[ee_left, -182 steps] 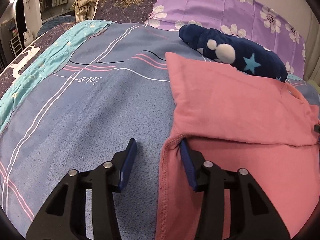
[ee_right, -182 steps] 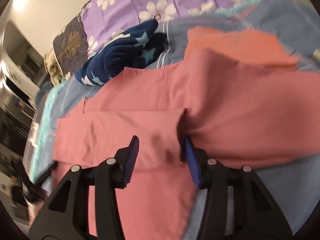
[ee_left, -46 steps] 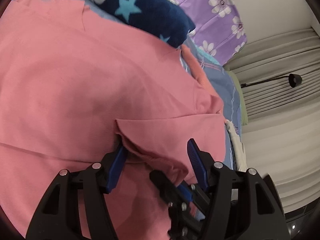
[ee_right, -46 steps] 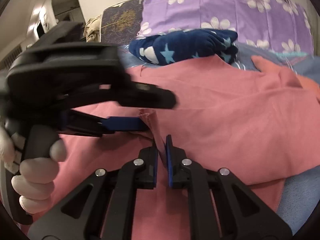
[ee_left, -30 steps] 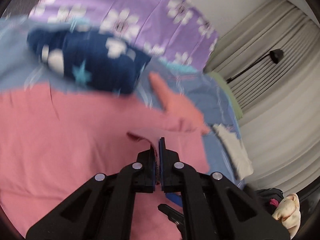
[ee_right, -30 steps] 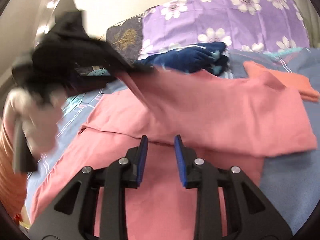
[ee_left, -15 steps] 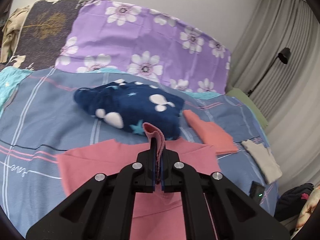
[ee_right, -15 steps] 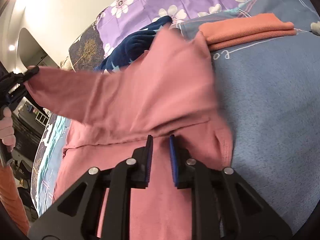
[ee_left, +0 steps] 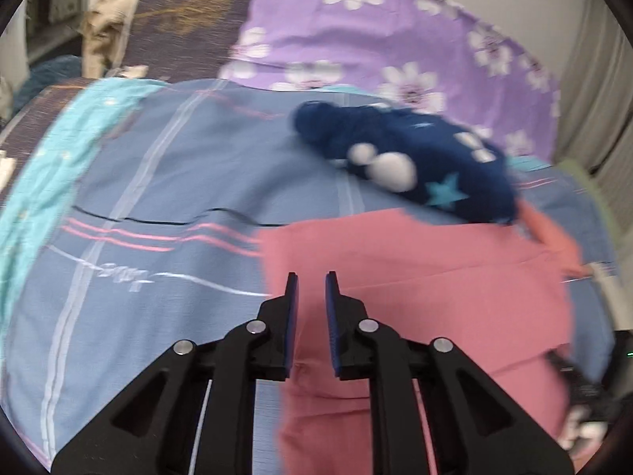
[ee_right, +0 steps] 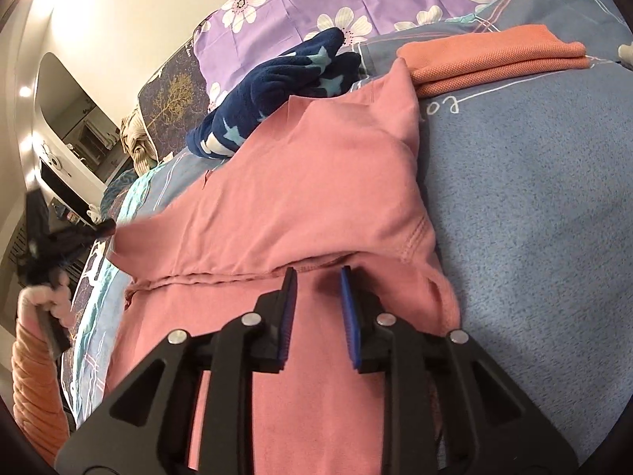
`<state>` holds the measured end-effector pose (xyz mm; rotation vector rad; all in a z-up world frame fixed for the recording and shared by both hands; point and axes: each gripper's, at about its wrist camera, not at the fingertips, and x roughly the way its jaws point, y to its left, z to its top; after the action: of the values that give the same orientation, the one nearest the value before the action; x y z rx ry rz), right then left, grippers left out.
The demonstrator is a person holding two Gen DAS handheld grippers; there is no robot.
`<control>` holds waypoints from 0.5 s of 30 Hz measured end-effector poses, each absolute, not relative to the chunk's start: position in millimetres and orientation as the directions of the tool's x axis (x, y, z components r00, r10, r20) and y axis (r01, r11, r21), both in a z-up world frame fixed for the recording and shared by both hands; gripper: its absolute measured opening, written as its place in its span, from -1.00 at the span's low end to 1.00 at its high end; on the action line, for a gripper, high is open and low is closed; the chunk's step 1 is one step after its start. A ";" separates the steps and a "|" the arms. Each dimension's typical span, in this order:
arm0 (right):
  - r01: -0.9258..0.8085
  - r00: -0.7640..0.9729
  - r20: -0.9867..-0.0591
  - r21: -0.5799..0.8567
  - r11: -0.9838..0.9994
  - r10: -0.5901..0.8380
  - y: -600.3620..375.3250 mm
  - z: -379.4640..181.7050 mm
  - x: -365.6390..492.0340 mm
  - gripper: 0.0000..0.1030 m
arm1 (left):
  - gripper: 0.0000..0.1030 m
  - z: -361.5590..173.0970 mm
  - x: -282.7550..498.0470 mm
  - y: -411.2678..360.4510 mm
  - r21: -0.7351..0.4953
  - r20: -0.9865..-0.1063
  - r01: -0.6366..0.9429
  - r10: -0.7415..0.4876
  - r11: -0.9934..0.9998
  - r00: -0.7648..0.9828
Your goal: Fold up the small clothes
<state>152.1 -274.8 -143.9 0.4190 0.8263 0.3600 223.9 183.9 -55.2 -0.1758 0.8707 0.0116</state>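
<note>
Pink garment (ee_left: 415, 277) flat on bedspread (ee_left: 166, 182), beneath both tools, left tool (ee_left: 311, 283) just opened narrowly, right tool (ee_right: 316, 279) narrowly open, both empty.

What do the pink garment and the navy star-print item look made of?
Pink garment: thin, matte cotton-like jersey; soft drape, stitched hem. Navy item: fuzzy, thick fleece, probably; its surface looks napped and plush.

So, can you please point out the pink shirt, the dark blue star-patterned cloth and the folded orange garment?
pink shirt (ee_right: 316, 182): right wrist view, on its folded-over upper layer.
dark blue star-patterned cloth (ee_left: 415, 150): left wrist view, on its middle.
folded orange garment (ee_right: 490, 55): right wrist view, on its top face.
</note>
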 end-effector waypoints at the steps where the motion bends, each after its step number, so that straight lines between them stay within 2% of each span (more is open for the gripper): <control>1: -0.146 0.625 -0.631 0.483 0.863 0.459 -273.6 -142.8 151.6 -0.52 | -0.72 -56.3 222.1 186.7 -0.157 -0.758 -0.085 -0.065 0.984 0.648; 4: -0.176 0.611 -0.646 0.454 0.873 0.459 -267.2 -135.8 146.8 -0.46 | -0.65 -55.0 214.5 172.4 -0.219 -0.731 0.003 -0.167 0.976 0.661; 6: -0.218 0.602 -0.638 0.447 0.868 0.480 -261.8 -126.3 141.8 -0.46 | -0.43 -62.0 211.2 149.7 -0.179 -0.734 0.069 -0.180 0.981 0.655; 7: -0.244 0.607 -0.625 0.442 0.863 0.491 -259.6 -118.5 139.6 -0.46 | -0.34 -69.2 212.4 138.7 -0.154 -0.744 0.090 -0.176 0.984 0.644; 10: -0.283 0.649 -0.572 0.430 0.857 0.502 -263.6 -88.1 137.2 -0.46 | -0.33 -112.8 221.3 112.8 -0.080 -0.823 0.101 -0.123 0.992 0.555; 12: -0.262 0.688 -0.566 0.390 0.883 0.454 -272.2 -69.6 147.2 -0.46 | -0.29 -127.2 215.1 103.2 -0.009 -0.782 0.103 -0.071 0.995 0.620; 15: -0.185 0.729 -0.592 0.311 0.932 0.343 -289.6 -52.5 181.7 -0.47 | -0.28 -125.5 211.4 101.1 0.031 -0.774 0.095 -0.036 0.995 0.632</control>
<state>181.7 -289.6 -52.5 0.2384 0.6964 0.2940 211.4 101.1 -125.5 0.0712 0.8842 -0.0752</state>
